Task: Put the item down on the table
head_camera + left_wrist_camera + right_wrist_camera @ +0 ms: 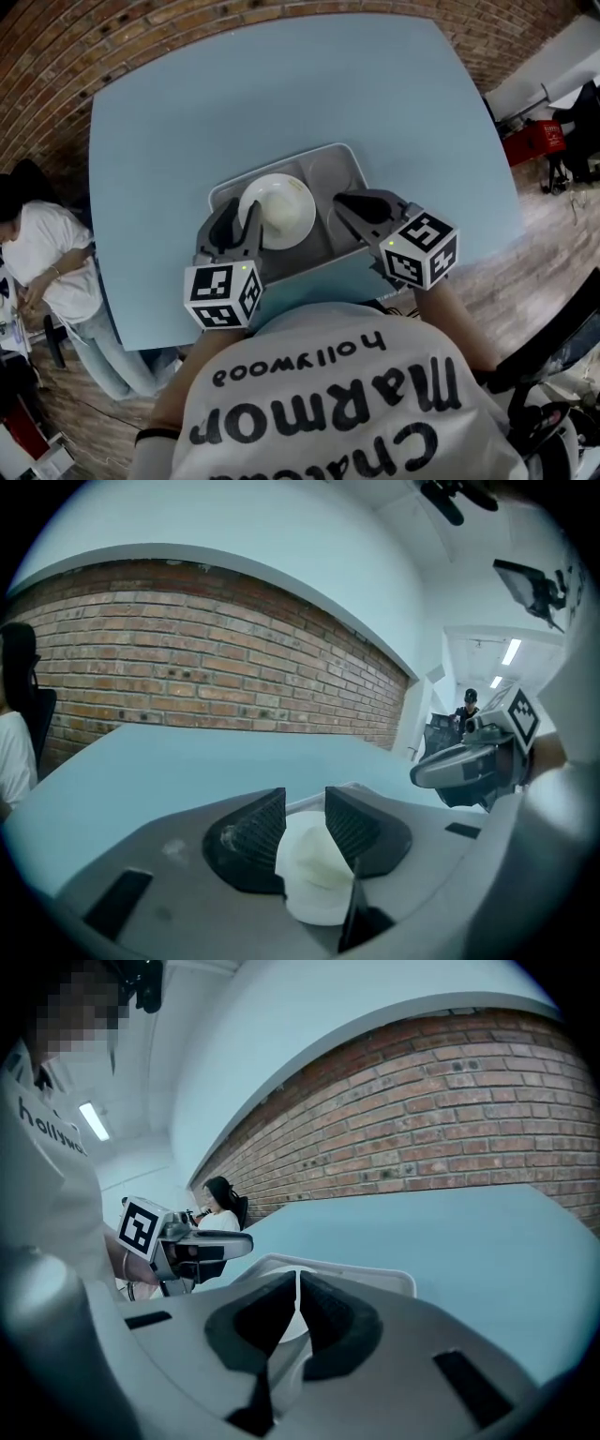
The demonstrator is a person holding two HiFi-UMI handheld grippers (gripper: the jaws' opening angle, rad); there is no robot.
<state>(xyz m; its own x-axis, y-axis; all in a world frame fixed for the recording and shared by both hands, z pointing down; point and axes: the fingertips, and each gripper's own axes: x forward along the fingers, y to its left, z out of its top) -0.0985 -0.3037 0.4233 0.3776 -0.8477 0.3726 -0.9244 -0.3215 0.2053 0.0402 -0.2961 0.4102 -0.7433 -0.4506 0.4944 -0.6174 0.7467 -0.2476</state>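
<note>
Over blue table [281, 84], grey tray [325, 175] — shallow white bowl [281, 212] inside

The left gripper [241, 214] and right gripper [358, 204] share a build — smooth pale-grey shells, dark ribbed wedge pads [248, 841], each capped by a white cube [223, 292] printed with black square markers. The person wears a white T-shirt [319, 330] with bold black lettering.
</note>
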